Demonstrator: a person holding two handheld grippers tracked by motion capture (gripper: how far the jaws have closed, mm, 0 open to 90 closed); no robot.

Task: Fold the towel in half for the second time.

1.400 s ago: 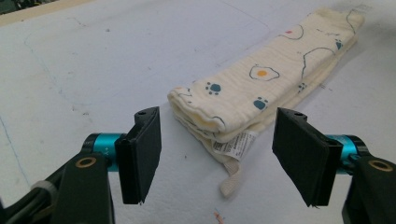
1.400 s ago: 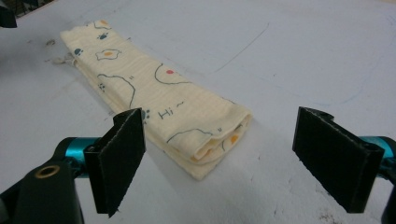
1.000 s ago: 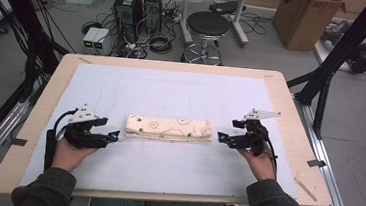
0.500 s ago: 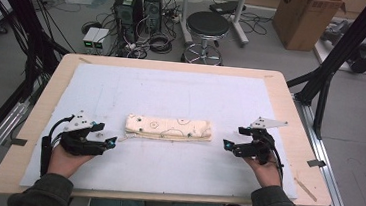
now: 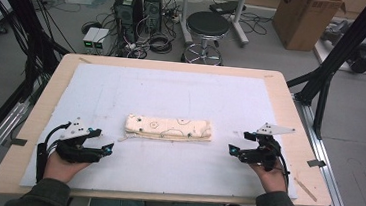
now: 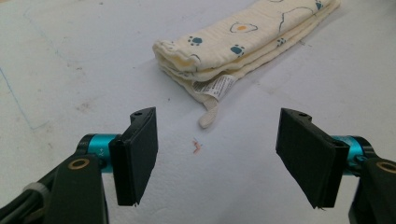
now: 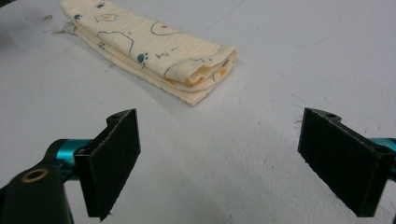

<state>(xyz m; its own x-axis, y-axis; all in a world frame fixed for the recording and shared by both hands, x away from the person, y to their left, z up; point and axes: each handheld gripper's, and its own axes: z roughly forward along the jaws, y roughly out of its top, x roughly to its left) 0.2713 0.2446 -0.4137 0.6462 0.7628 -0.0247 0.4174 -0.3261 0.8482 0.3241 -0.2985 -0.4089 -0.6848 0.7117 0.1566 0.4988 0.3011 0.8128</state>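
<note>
Both grippers open, nothing held; folded cloth lying free mid-table.

Folded cloth (image 5: pixel 168 129) sits flat on the white mat (image 5: pixel 182 93), abt centre of the table (image 5: pixel 29 119), long side parallel to the near edge, tag end w/ label (image 6: pixel 216 87) pointing left. Left gripper (image 5: pixel 105 149) near the front-left corner, jaws wide apart, clear of the cloth. Right gripper (image 5: pixel 234 150) toward the front-right, jaws wide too, short of the cloth's folded end.

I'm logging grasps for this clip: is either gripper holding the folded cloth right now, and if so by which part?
Nothing is held. The left gripper and right gripper both stand open, short of the folded cloth, which lies on the table between them.
</note>
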